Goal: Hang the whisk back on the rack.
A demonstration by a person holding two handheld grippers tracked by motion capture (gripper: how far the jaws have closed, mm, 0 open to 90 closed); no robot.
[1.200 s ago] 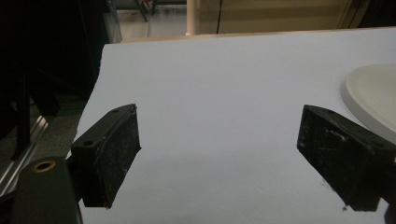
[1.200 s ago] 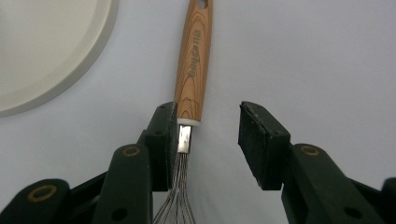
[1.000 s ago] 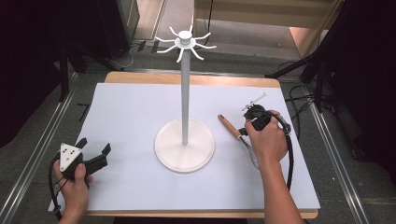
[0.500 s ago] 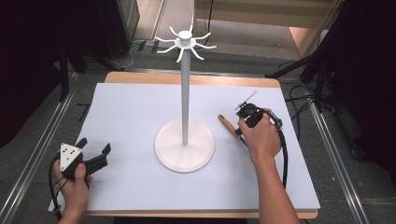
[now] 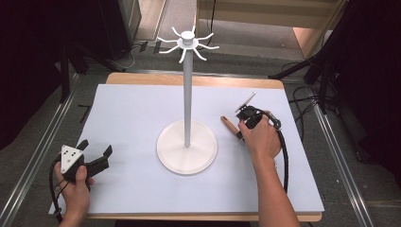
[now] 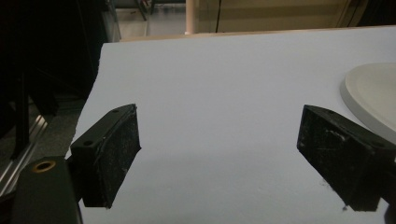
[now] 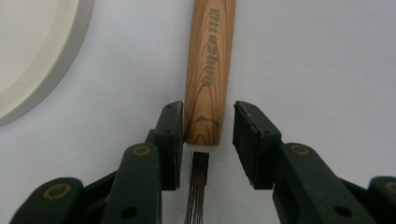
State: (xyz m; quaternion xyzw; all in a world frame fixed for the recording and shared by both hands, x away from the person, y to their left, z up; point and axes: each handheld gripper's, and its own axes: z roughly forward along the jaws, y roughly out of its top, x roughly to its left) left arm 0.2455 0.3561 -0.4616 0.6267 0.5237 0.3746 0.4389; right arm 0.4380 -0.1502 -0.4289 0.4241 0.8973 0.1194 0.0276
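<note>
Counter (image 5: pixel 132 109) under a pale sheet, seen from above, with your two hands entering from the near edge.

Left: your left gripper (image 5: pixel 97 156) rests low over the sheet near the front left corner, grey three-cornered plate uppermost. In the left gripper view its jaws stand released and wide apart, with bare sheet between them; the rim of the round base (image 6: pixel 373 95) lies off to one side.

Centre: a white stand (image 5: pixel 187 90) rises upright from that base (image 5: pixel 187 153) and ends in a crown of curved hooks (image 5: pixel 187 43).

Right: a whisk with a wooden handle (image 5: pixel 230 126) lies flat on the sheet just beside the base, apart from it. Your right gripper (image 5: pixel 246 124) is lowered over the end of the handle where the wires begin, your right hand (image 5: pixel 260 139) covering most of the tool in the high view; a thin metal part of it sticks out beyond the gripper toward the far edge.

In the right gripper view the handle (image 7: pixel 209 70) runs straight away between the two jaws. The jaws have just been closing with the handle between them: one pad lies against the wood or very nearly so, while a narrow strip of sheet shows between the wood and the other pad, so you do not yet grasp the whisk. The wires (image 7: pixel 198 200) pass back beneath the gripper.
</note>
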